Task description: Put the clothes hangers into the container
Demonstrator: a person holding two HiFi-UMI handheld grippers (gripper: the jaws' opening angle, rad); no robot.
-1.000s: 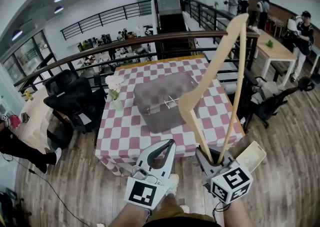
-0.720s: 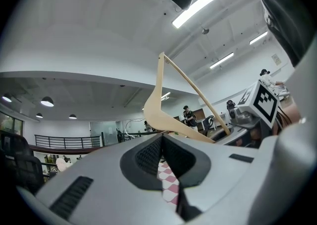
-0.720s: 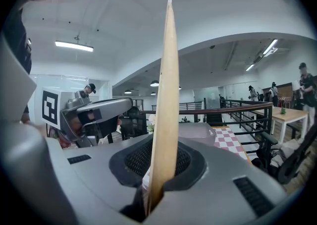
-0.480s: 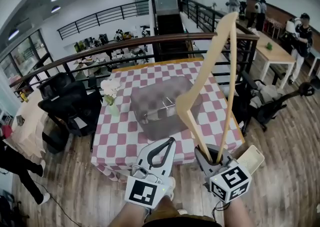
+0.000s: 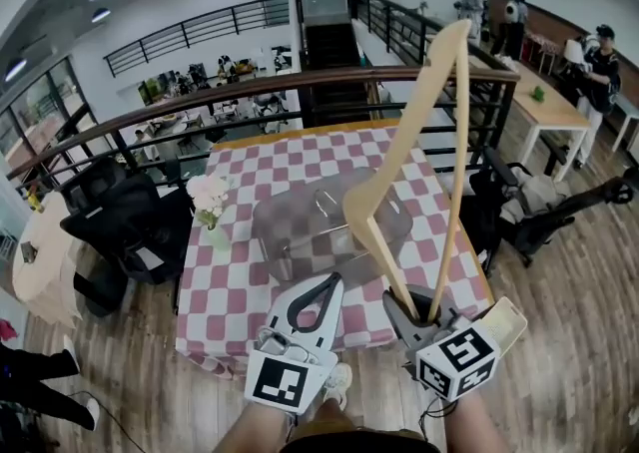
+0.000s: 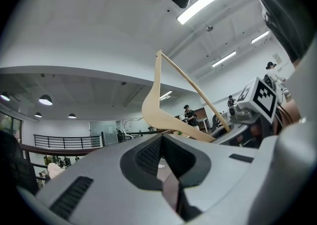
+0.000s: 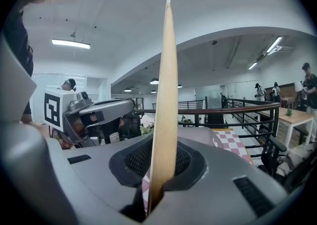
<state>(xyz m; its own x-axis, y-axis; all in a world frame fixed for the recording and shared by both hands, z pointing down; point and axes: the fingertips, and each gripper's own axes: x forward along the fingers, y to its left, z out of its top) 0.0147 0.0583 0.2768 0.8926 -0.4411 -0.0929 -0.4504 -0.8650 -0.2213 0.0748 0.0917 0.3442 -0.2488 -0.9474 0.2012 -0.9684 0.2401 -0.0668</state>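
Container: grey, cloudy-walled container [image 5: 292, 226] sits mid-bench on the red/white checked cloth of the bench [image 5: 250, 167].
Inside it: thin metal hook [image 5: 324, 204] shows thru the top, and a 2nd metal bit lies nearer the front-left corner. Too blurred to tell what else is in there.
Task item: wooden hanger [image 5: 369, 207] is not in the container. It stands near upright in the air, in front of and above the container's right side, with one arm rising to a high tip and the thin bar running down beside it.
R gripper: R gripper [image 5: 417, 309] has its fingers [image 7: 136, 160] pinching the hanger's lower end; the wood stands straight up between them.
L gripper: L gripper [image 5: 333, 286] is just left of the R one, with its fingers [image 6: 148, 155] pressed together at the tips and nothing between them.
Beside container: flower vase [image 5: 212, 204] stands on the bench's left edge, apart from the container.
Left of bench: black office chair [image 5: 120, 222].
Vs 1 s ago: bench and container sit lower and closer in the head view. Both grippers have come nearer the bench's front edge. The grip on the hanger is unchanged and its pose is about the same. The person at lower left has mostly gone out of frame.
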